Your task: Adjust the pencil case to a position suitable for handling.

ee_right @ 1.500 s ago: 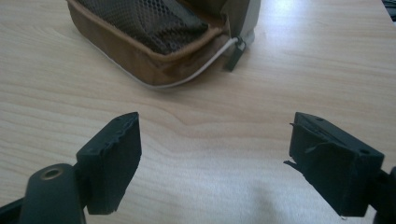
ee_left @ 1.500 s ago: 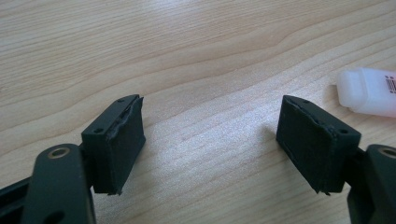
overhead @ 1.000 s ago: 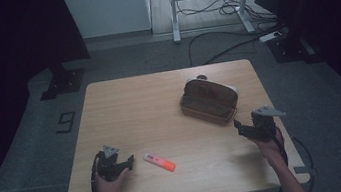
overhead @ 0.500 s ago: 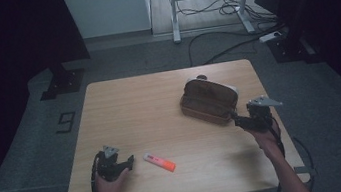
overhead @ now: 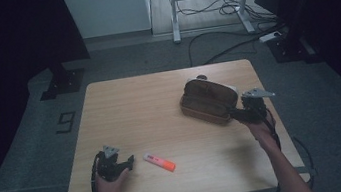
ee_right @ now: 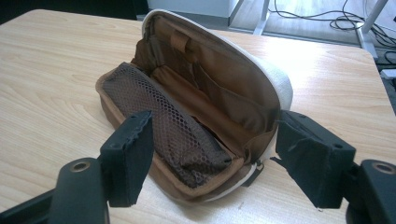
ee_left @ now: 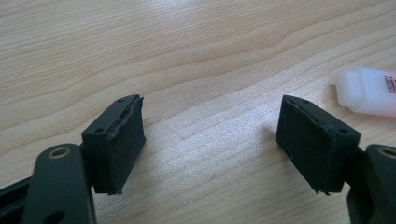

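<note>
Two jaws of my right gripper (ee_right: 212, 163) just closing, straddling open pouch (ee_right: 201, 107) end, not pressing. Left gripper (ee_left: 212, 140) released, resting beside marker (ee_left: 366, 91) on table (overhead: 134, 106).

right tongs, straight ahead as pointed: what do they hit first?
Likely the near end of the open brown pouch; the right tongs, open, already flank that end, though whether the pads touch it yet is unclear.

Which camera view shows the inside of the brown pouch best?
The right gripper view: the open pouch shows its mesh pocket and lining up close. The high view shows the pouch small and dim on the table.
</note>
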### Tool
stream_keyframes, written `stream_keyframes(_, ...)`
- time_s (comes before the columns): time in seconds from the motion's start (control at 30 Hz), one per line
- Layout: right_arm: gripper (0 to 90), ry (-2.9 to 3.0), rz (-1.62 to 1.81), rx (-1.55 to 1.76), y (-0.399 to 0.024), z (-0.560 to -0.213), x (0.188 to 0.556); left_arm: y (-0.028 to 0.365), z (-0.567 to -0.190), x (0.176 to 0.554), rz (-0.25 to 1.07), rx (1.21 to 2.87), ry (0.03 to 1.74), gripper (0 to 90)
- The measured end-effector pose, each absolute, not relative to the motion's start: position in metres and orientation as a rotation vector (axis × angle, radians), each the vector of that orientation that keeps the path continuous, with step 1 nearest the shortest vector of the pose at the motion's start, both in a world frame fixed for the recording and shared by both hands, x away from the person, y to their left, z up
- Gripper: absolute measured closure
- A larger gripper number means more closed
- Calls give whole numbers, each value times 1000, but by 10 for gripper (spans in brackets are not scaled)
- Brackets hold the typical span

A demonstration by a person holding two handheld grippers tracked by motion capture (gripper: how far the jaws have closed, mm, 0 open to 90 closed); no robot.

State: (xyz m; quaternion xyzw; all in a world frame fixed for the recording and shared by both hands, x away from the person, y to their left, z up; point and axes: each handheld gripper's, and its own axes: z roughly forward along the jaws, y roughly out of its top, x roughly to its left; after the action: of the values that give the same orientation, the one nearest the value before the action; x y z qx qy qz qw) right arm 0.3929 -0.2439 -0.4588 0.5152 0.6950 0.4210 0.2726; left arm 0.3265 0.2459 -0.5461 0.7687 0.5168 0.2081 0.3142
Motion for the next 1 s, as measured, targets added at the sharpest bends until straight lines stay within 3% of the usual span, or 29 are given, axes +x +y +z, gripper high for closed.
stream_keyframes(1.0, 255, 1838, 1091, 1395, -260, -464, 445, 246, -546, 326, 548, 2029, 1360, 231)
